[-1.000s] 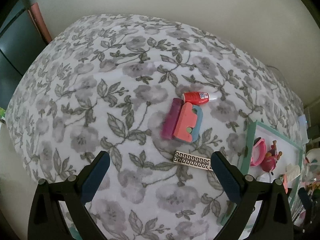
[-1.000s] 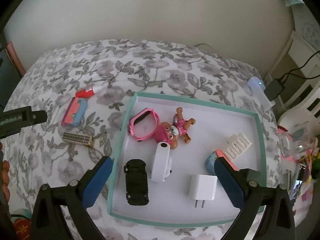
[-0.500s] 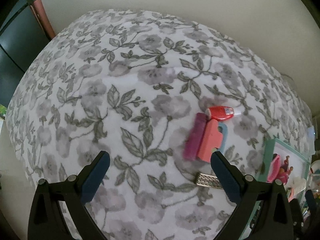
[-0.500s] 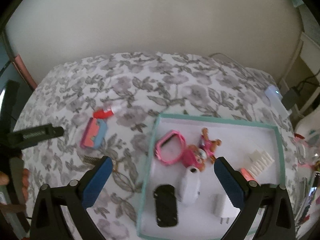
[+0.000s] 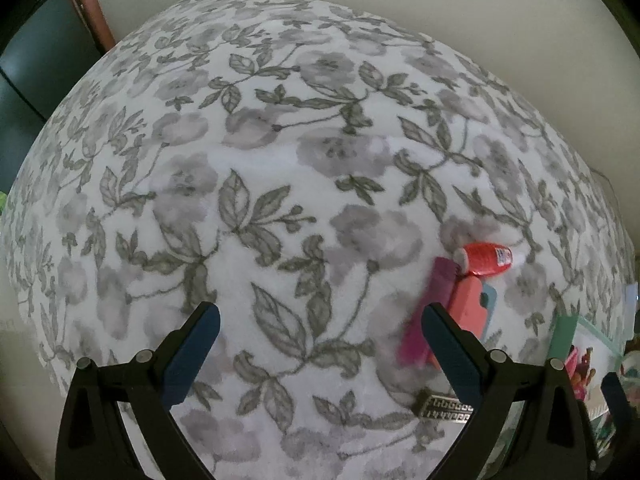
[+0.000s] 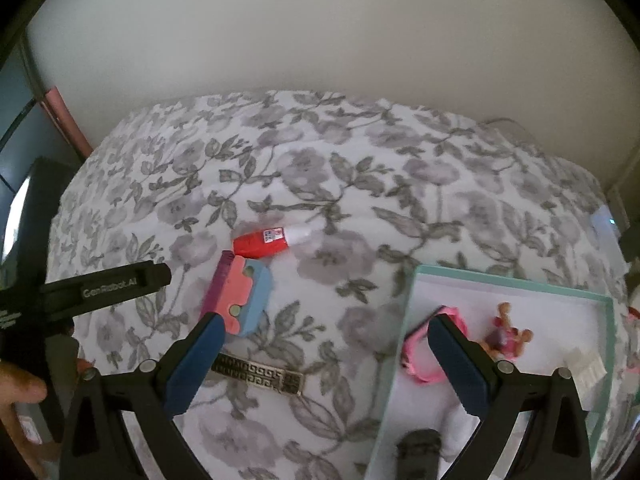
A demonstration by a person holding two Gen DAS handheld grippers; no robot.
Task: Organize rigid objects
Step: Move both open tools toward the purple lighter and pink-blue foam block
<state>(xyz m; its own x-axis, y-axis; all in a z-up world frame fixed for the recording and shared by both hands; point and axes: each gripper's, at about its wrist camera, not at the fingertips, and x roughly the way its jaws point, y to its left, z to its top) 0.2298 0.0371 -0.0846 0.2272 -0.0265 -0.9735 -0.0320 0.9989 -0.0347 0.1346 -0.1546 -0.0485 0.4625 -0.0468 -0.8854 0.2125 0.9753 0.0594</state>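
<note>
On the floral cloth lie a red glue bottle [image 6: 262, 243], a pink-and-blue block with a purple edge [image 6: 239, 297] and a gold patterned bar [image 6: 258, 375]. They also show in the left wrist view: bottle [image 5: 486, 259], block [image 5: 468, 306], bar [image 5: 446, 407]. A teal-rimmed white tray [image 6: 508, 280] holds a pink watch [image 6: 416, 350], a pink figure [image 6: 508, 336], a white comb [image 6: 586, 364] and a black car [image 6: 418, 452]. My right gripper [image 6: 322, 326] is open and empty above the cloth between block and tray. My left gripper [image 5: 318, 322] is open and empty, left of the block.
The left gripper's black body [image 6: 100, 288] reaches in from the left in the right wrist view. A plain wall [image 6: 320, 40] runs behind the table. A dark cabinet [image 5: 32, 72] stands at the left. The tray's corner [image 5: 564, 330] shows at the right edge.
The right gripper has swung left from over the tray toward the loose items. The left gripper has shifted left, so the items sit further right in its view.
</note>
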